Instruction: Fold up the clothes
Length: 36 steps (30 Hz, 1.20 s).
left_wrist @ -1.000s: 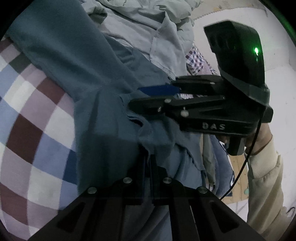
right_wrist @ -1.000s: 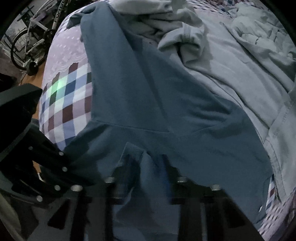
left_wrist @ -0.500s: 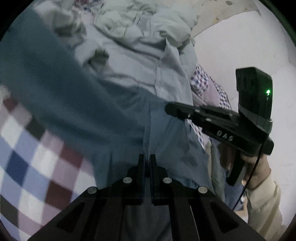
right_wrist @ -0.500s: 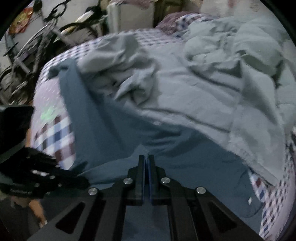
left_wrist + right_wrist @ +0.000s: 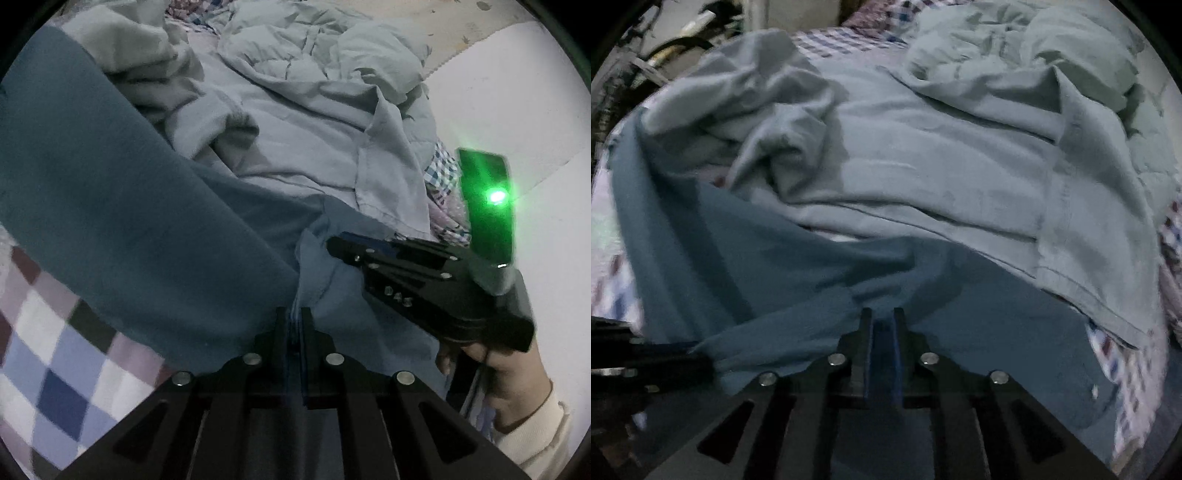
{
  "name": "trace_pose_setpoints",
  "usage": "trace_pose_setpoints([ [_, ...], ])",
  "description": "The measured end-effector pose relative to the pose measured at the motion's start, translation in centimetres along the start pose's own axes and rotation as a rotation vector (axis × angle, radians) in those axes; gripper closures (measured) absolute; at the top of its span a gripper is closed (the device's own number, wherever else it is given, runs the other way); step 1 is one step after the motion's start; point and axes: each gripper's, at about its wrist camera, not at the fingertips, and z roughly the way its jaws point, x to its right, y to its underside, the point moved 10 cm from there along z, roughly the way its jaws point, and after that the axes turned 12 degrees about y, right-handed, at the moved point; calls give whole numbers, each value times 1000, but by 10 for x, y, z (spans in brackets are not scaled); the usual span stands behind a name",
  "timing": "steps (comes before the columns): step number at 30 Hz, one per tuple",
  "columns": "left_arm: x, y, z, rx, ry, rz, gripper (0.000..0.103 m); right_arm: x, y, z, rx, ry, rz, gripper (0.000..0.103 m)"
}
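A dark teal garment (image 5: 122, 221) stretches from the upper left down to my left gripper (image 5: 294, 314), which is shut on its edge. In the same view my right gripper (image 5: 334, 245) comes in from the right, held by a hand (image 5: 506, 373), and is pinched on the same cloth a little farther along. In the right wrist view the teal garment (image 5: 783, 269) spreads across the lower half, with my right gripper (image 5: 882, 314) shut on a fold of it. At the left edge there, my left gripper (image 5: 705, 358) grips the cloth too.
A pile of pale grey-green clothes (image 5: 295, 110) lies behind the teal garment, rumpled (image 5: 942, 147). A checked bedsheet (image 5: 48, 369) covers the surface. A white wall (image 5: 517, 110) stands at the right. Bicycles (image 5: 665, 48) stand beyond the bed's far left.
The right gripper went from open around the teal cloth to shut on it. Both grippers have pulled back and lifted the garment's edge, so the grey pile now fills more of each view.
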Motion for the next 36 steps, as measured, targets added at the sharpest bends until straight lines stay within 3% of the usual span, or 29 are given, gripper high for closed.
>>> trace_pose_setpoints([
  [2,-12,-13,-23,80,17,-41,99,12,-3,-6,23,24,64,90],
  [4,-24,-25,-47,160,33,-82,94,25,-6,-17,52,26,130,70],
  [6,-36,-38,-71,241,50,-123,80,35,-10,-35,97,14,193,64],
  [8,-49,-50,-96,321,67,-164,59,39,-15,-56,141,7,226,64],
  [11,-69,-69,-135,441,92,-225,45,22,-26,-93,231,-31,236,63],
  [16,-113,-91,-193,609,114,-349,42,-51,-37,-138,362,-104,122,57],
  [20,-149,-92,-215,683,142,-457,35,-139,-28,-136,376,-133,-85,58],
  [23,-159,-94,-215,673,152,-475,34,-178,-22,-121,366,-92,-192,59],
  [27,-168,-96,-217,671,192,-503,34,-201,-20,-104,354,-36,-242,59],
  [34,-187,-102,-232,737,352,-590,34,-218,-26,-89,376,34,-270,60],
  [36,-195,-105,-240,768,383,-606,34,-217,-32,-86,377,58,-255,67],
])
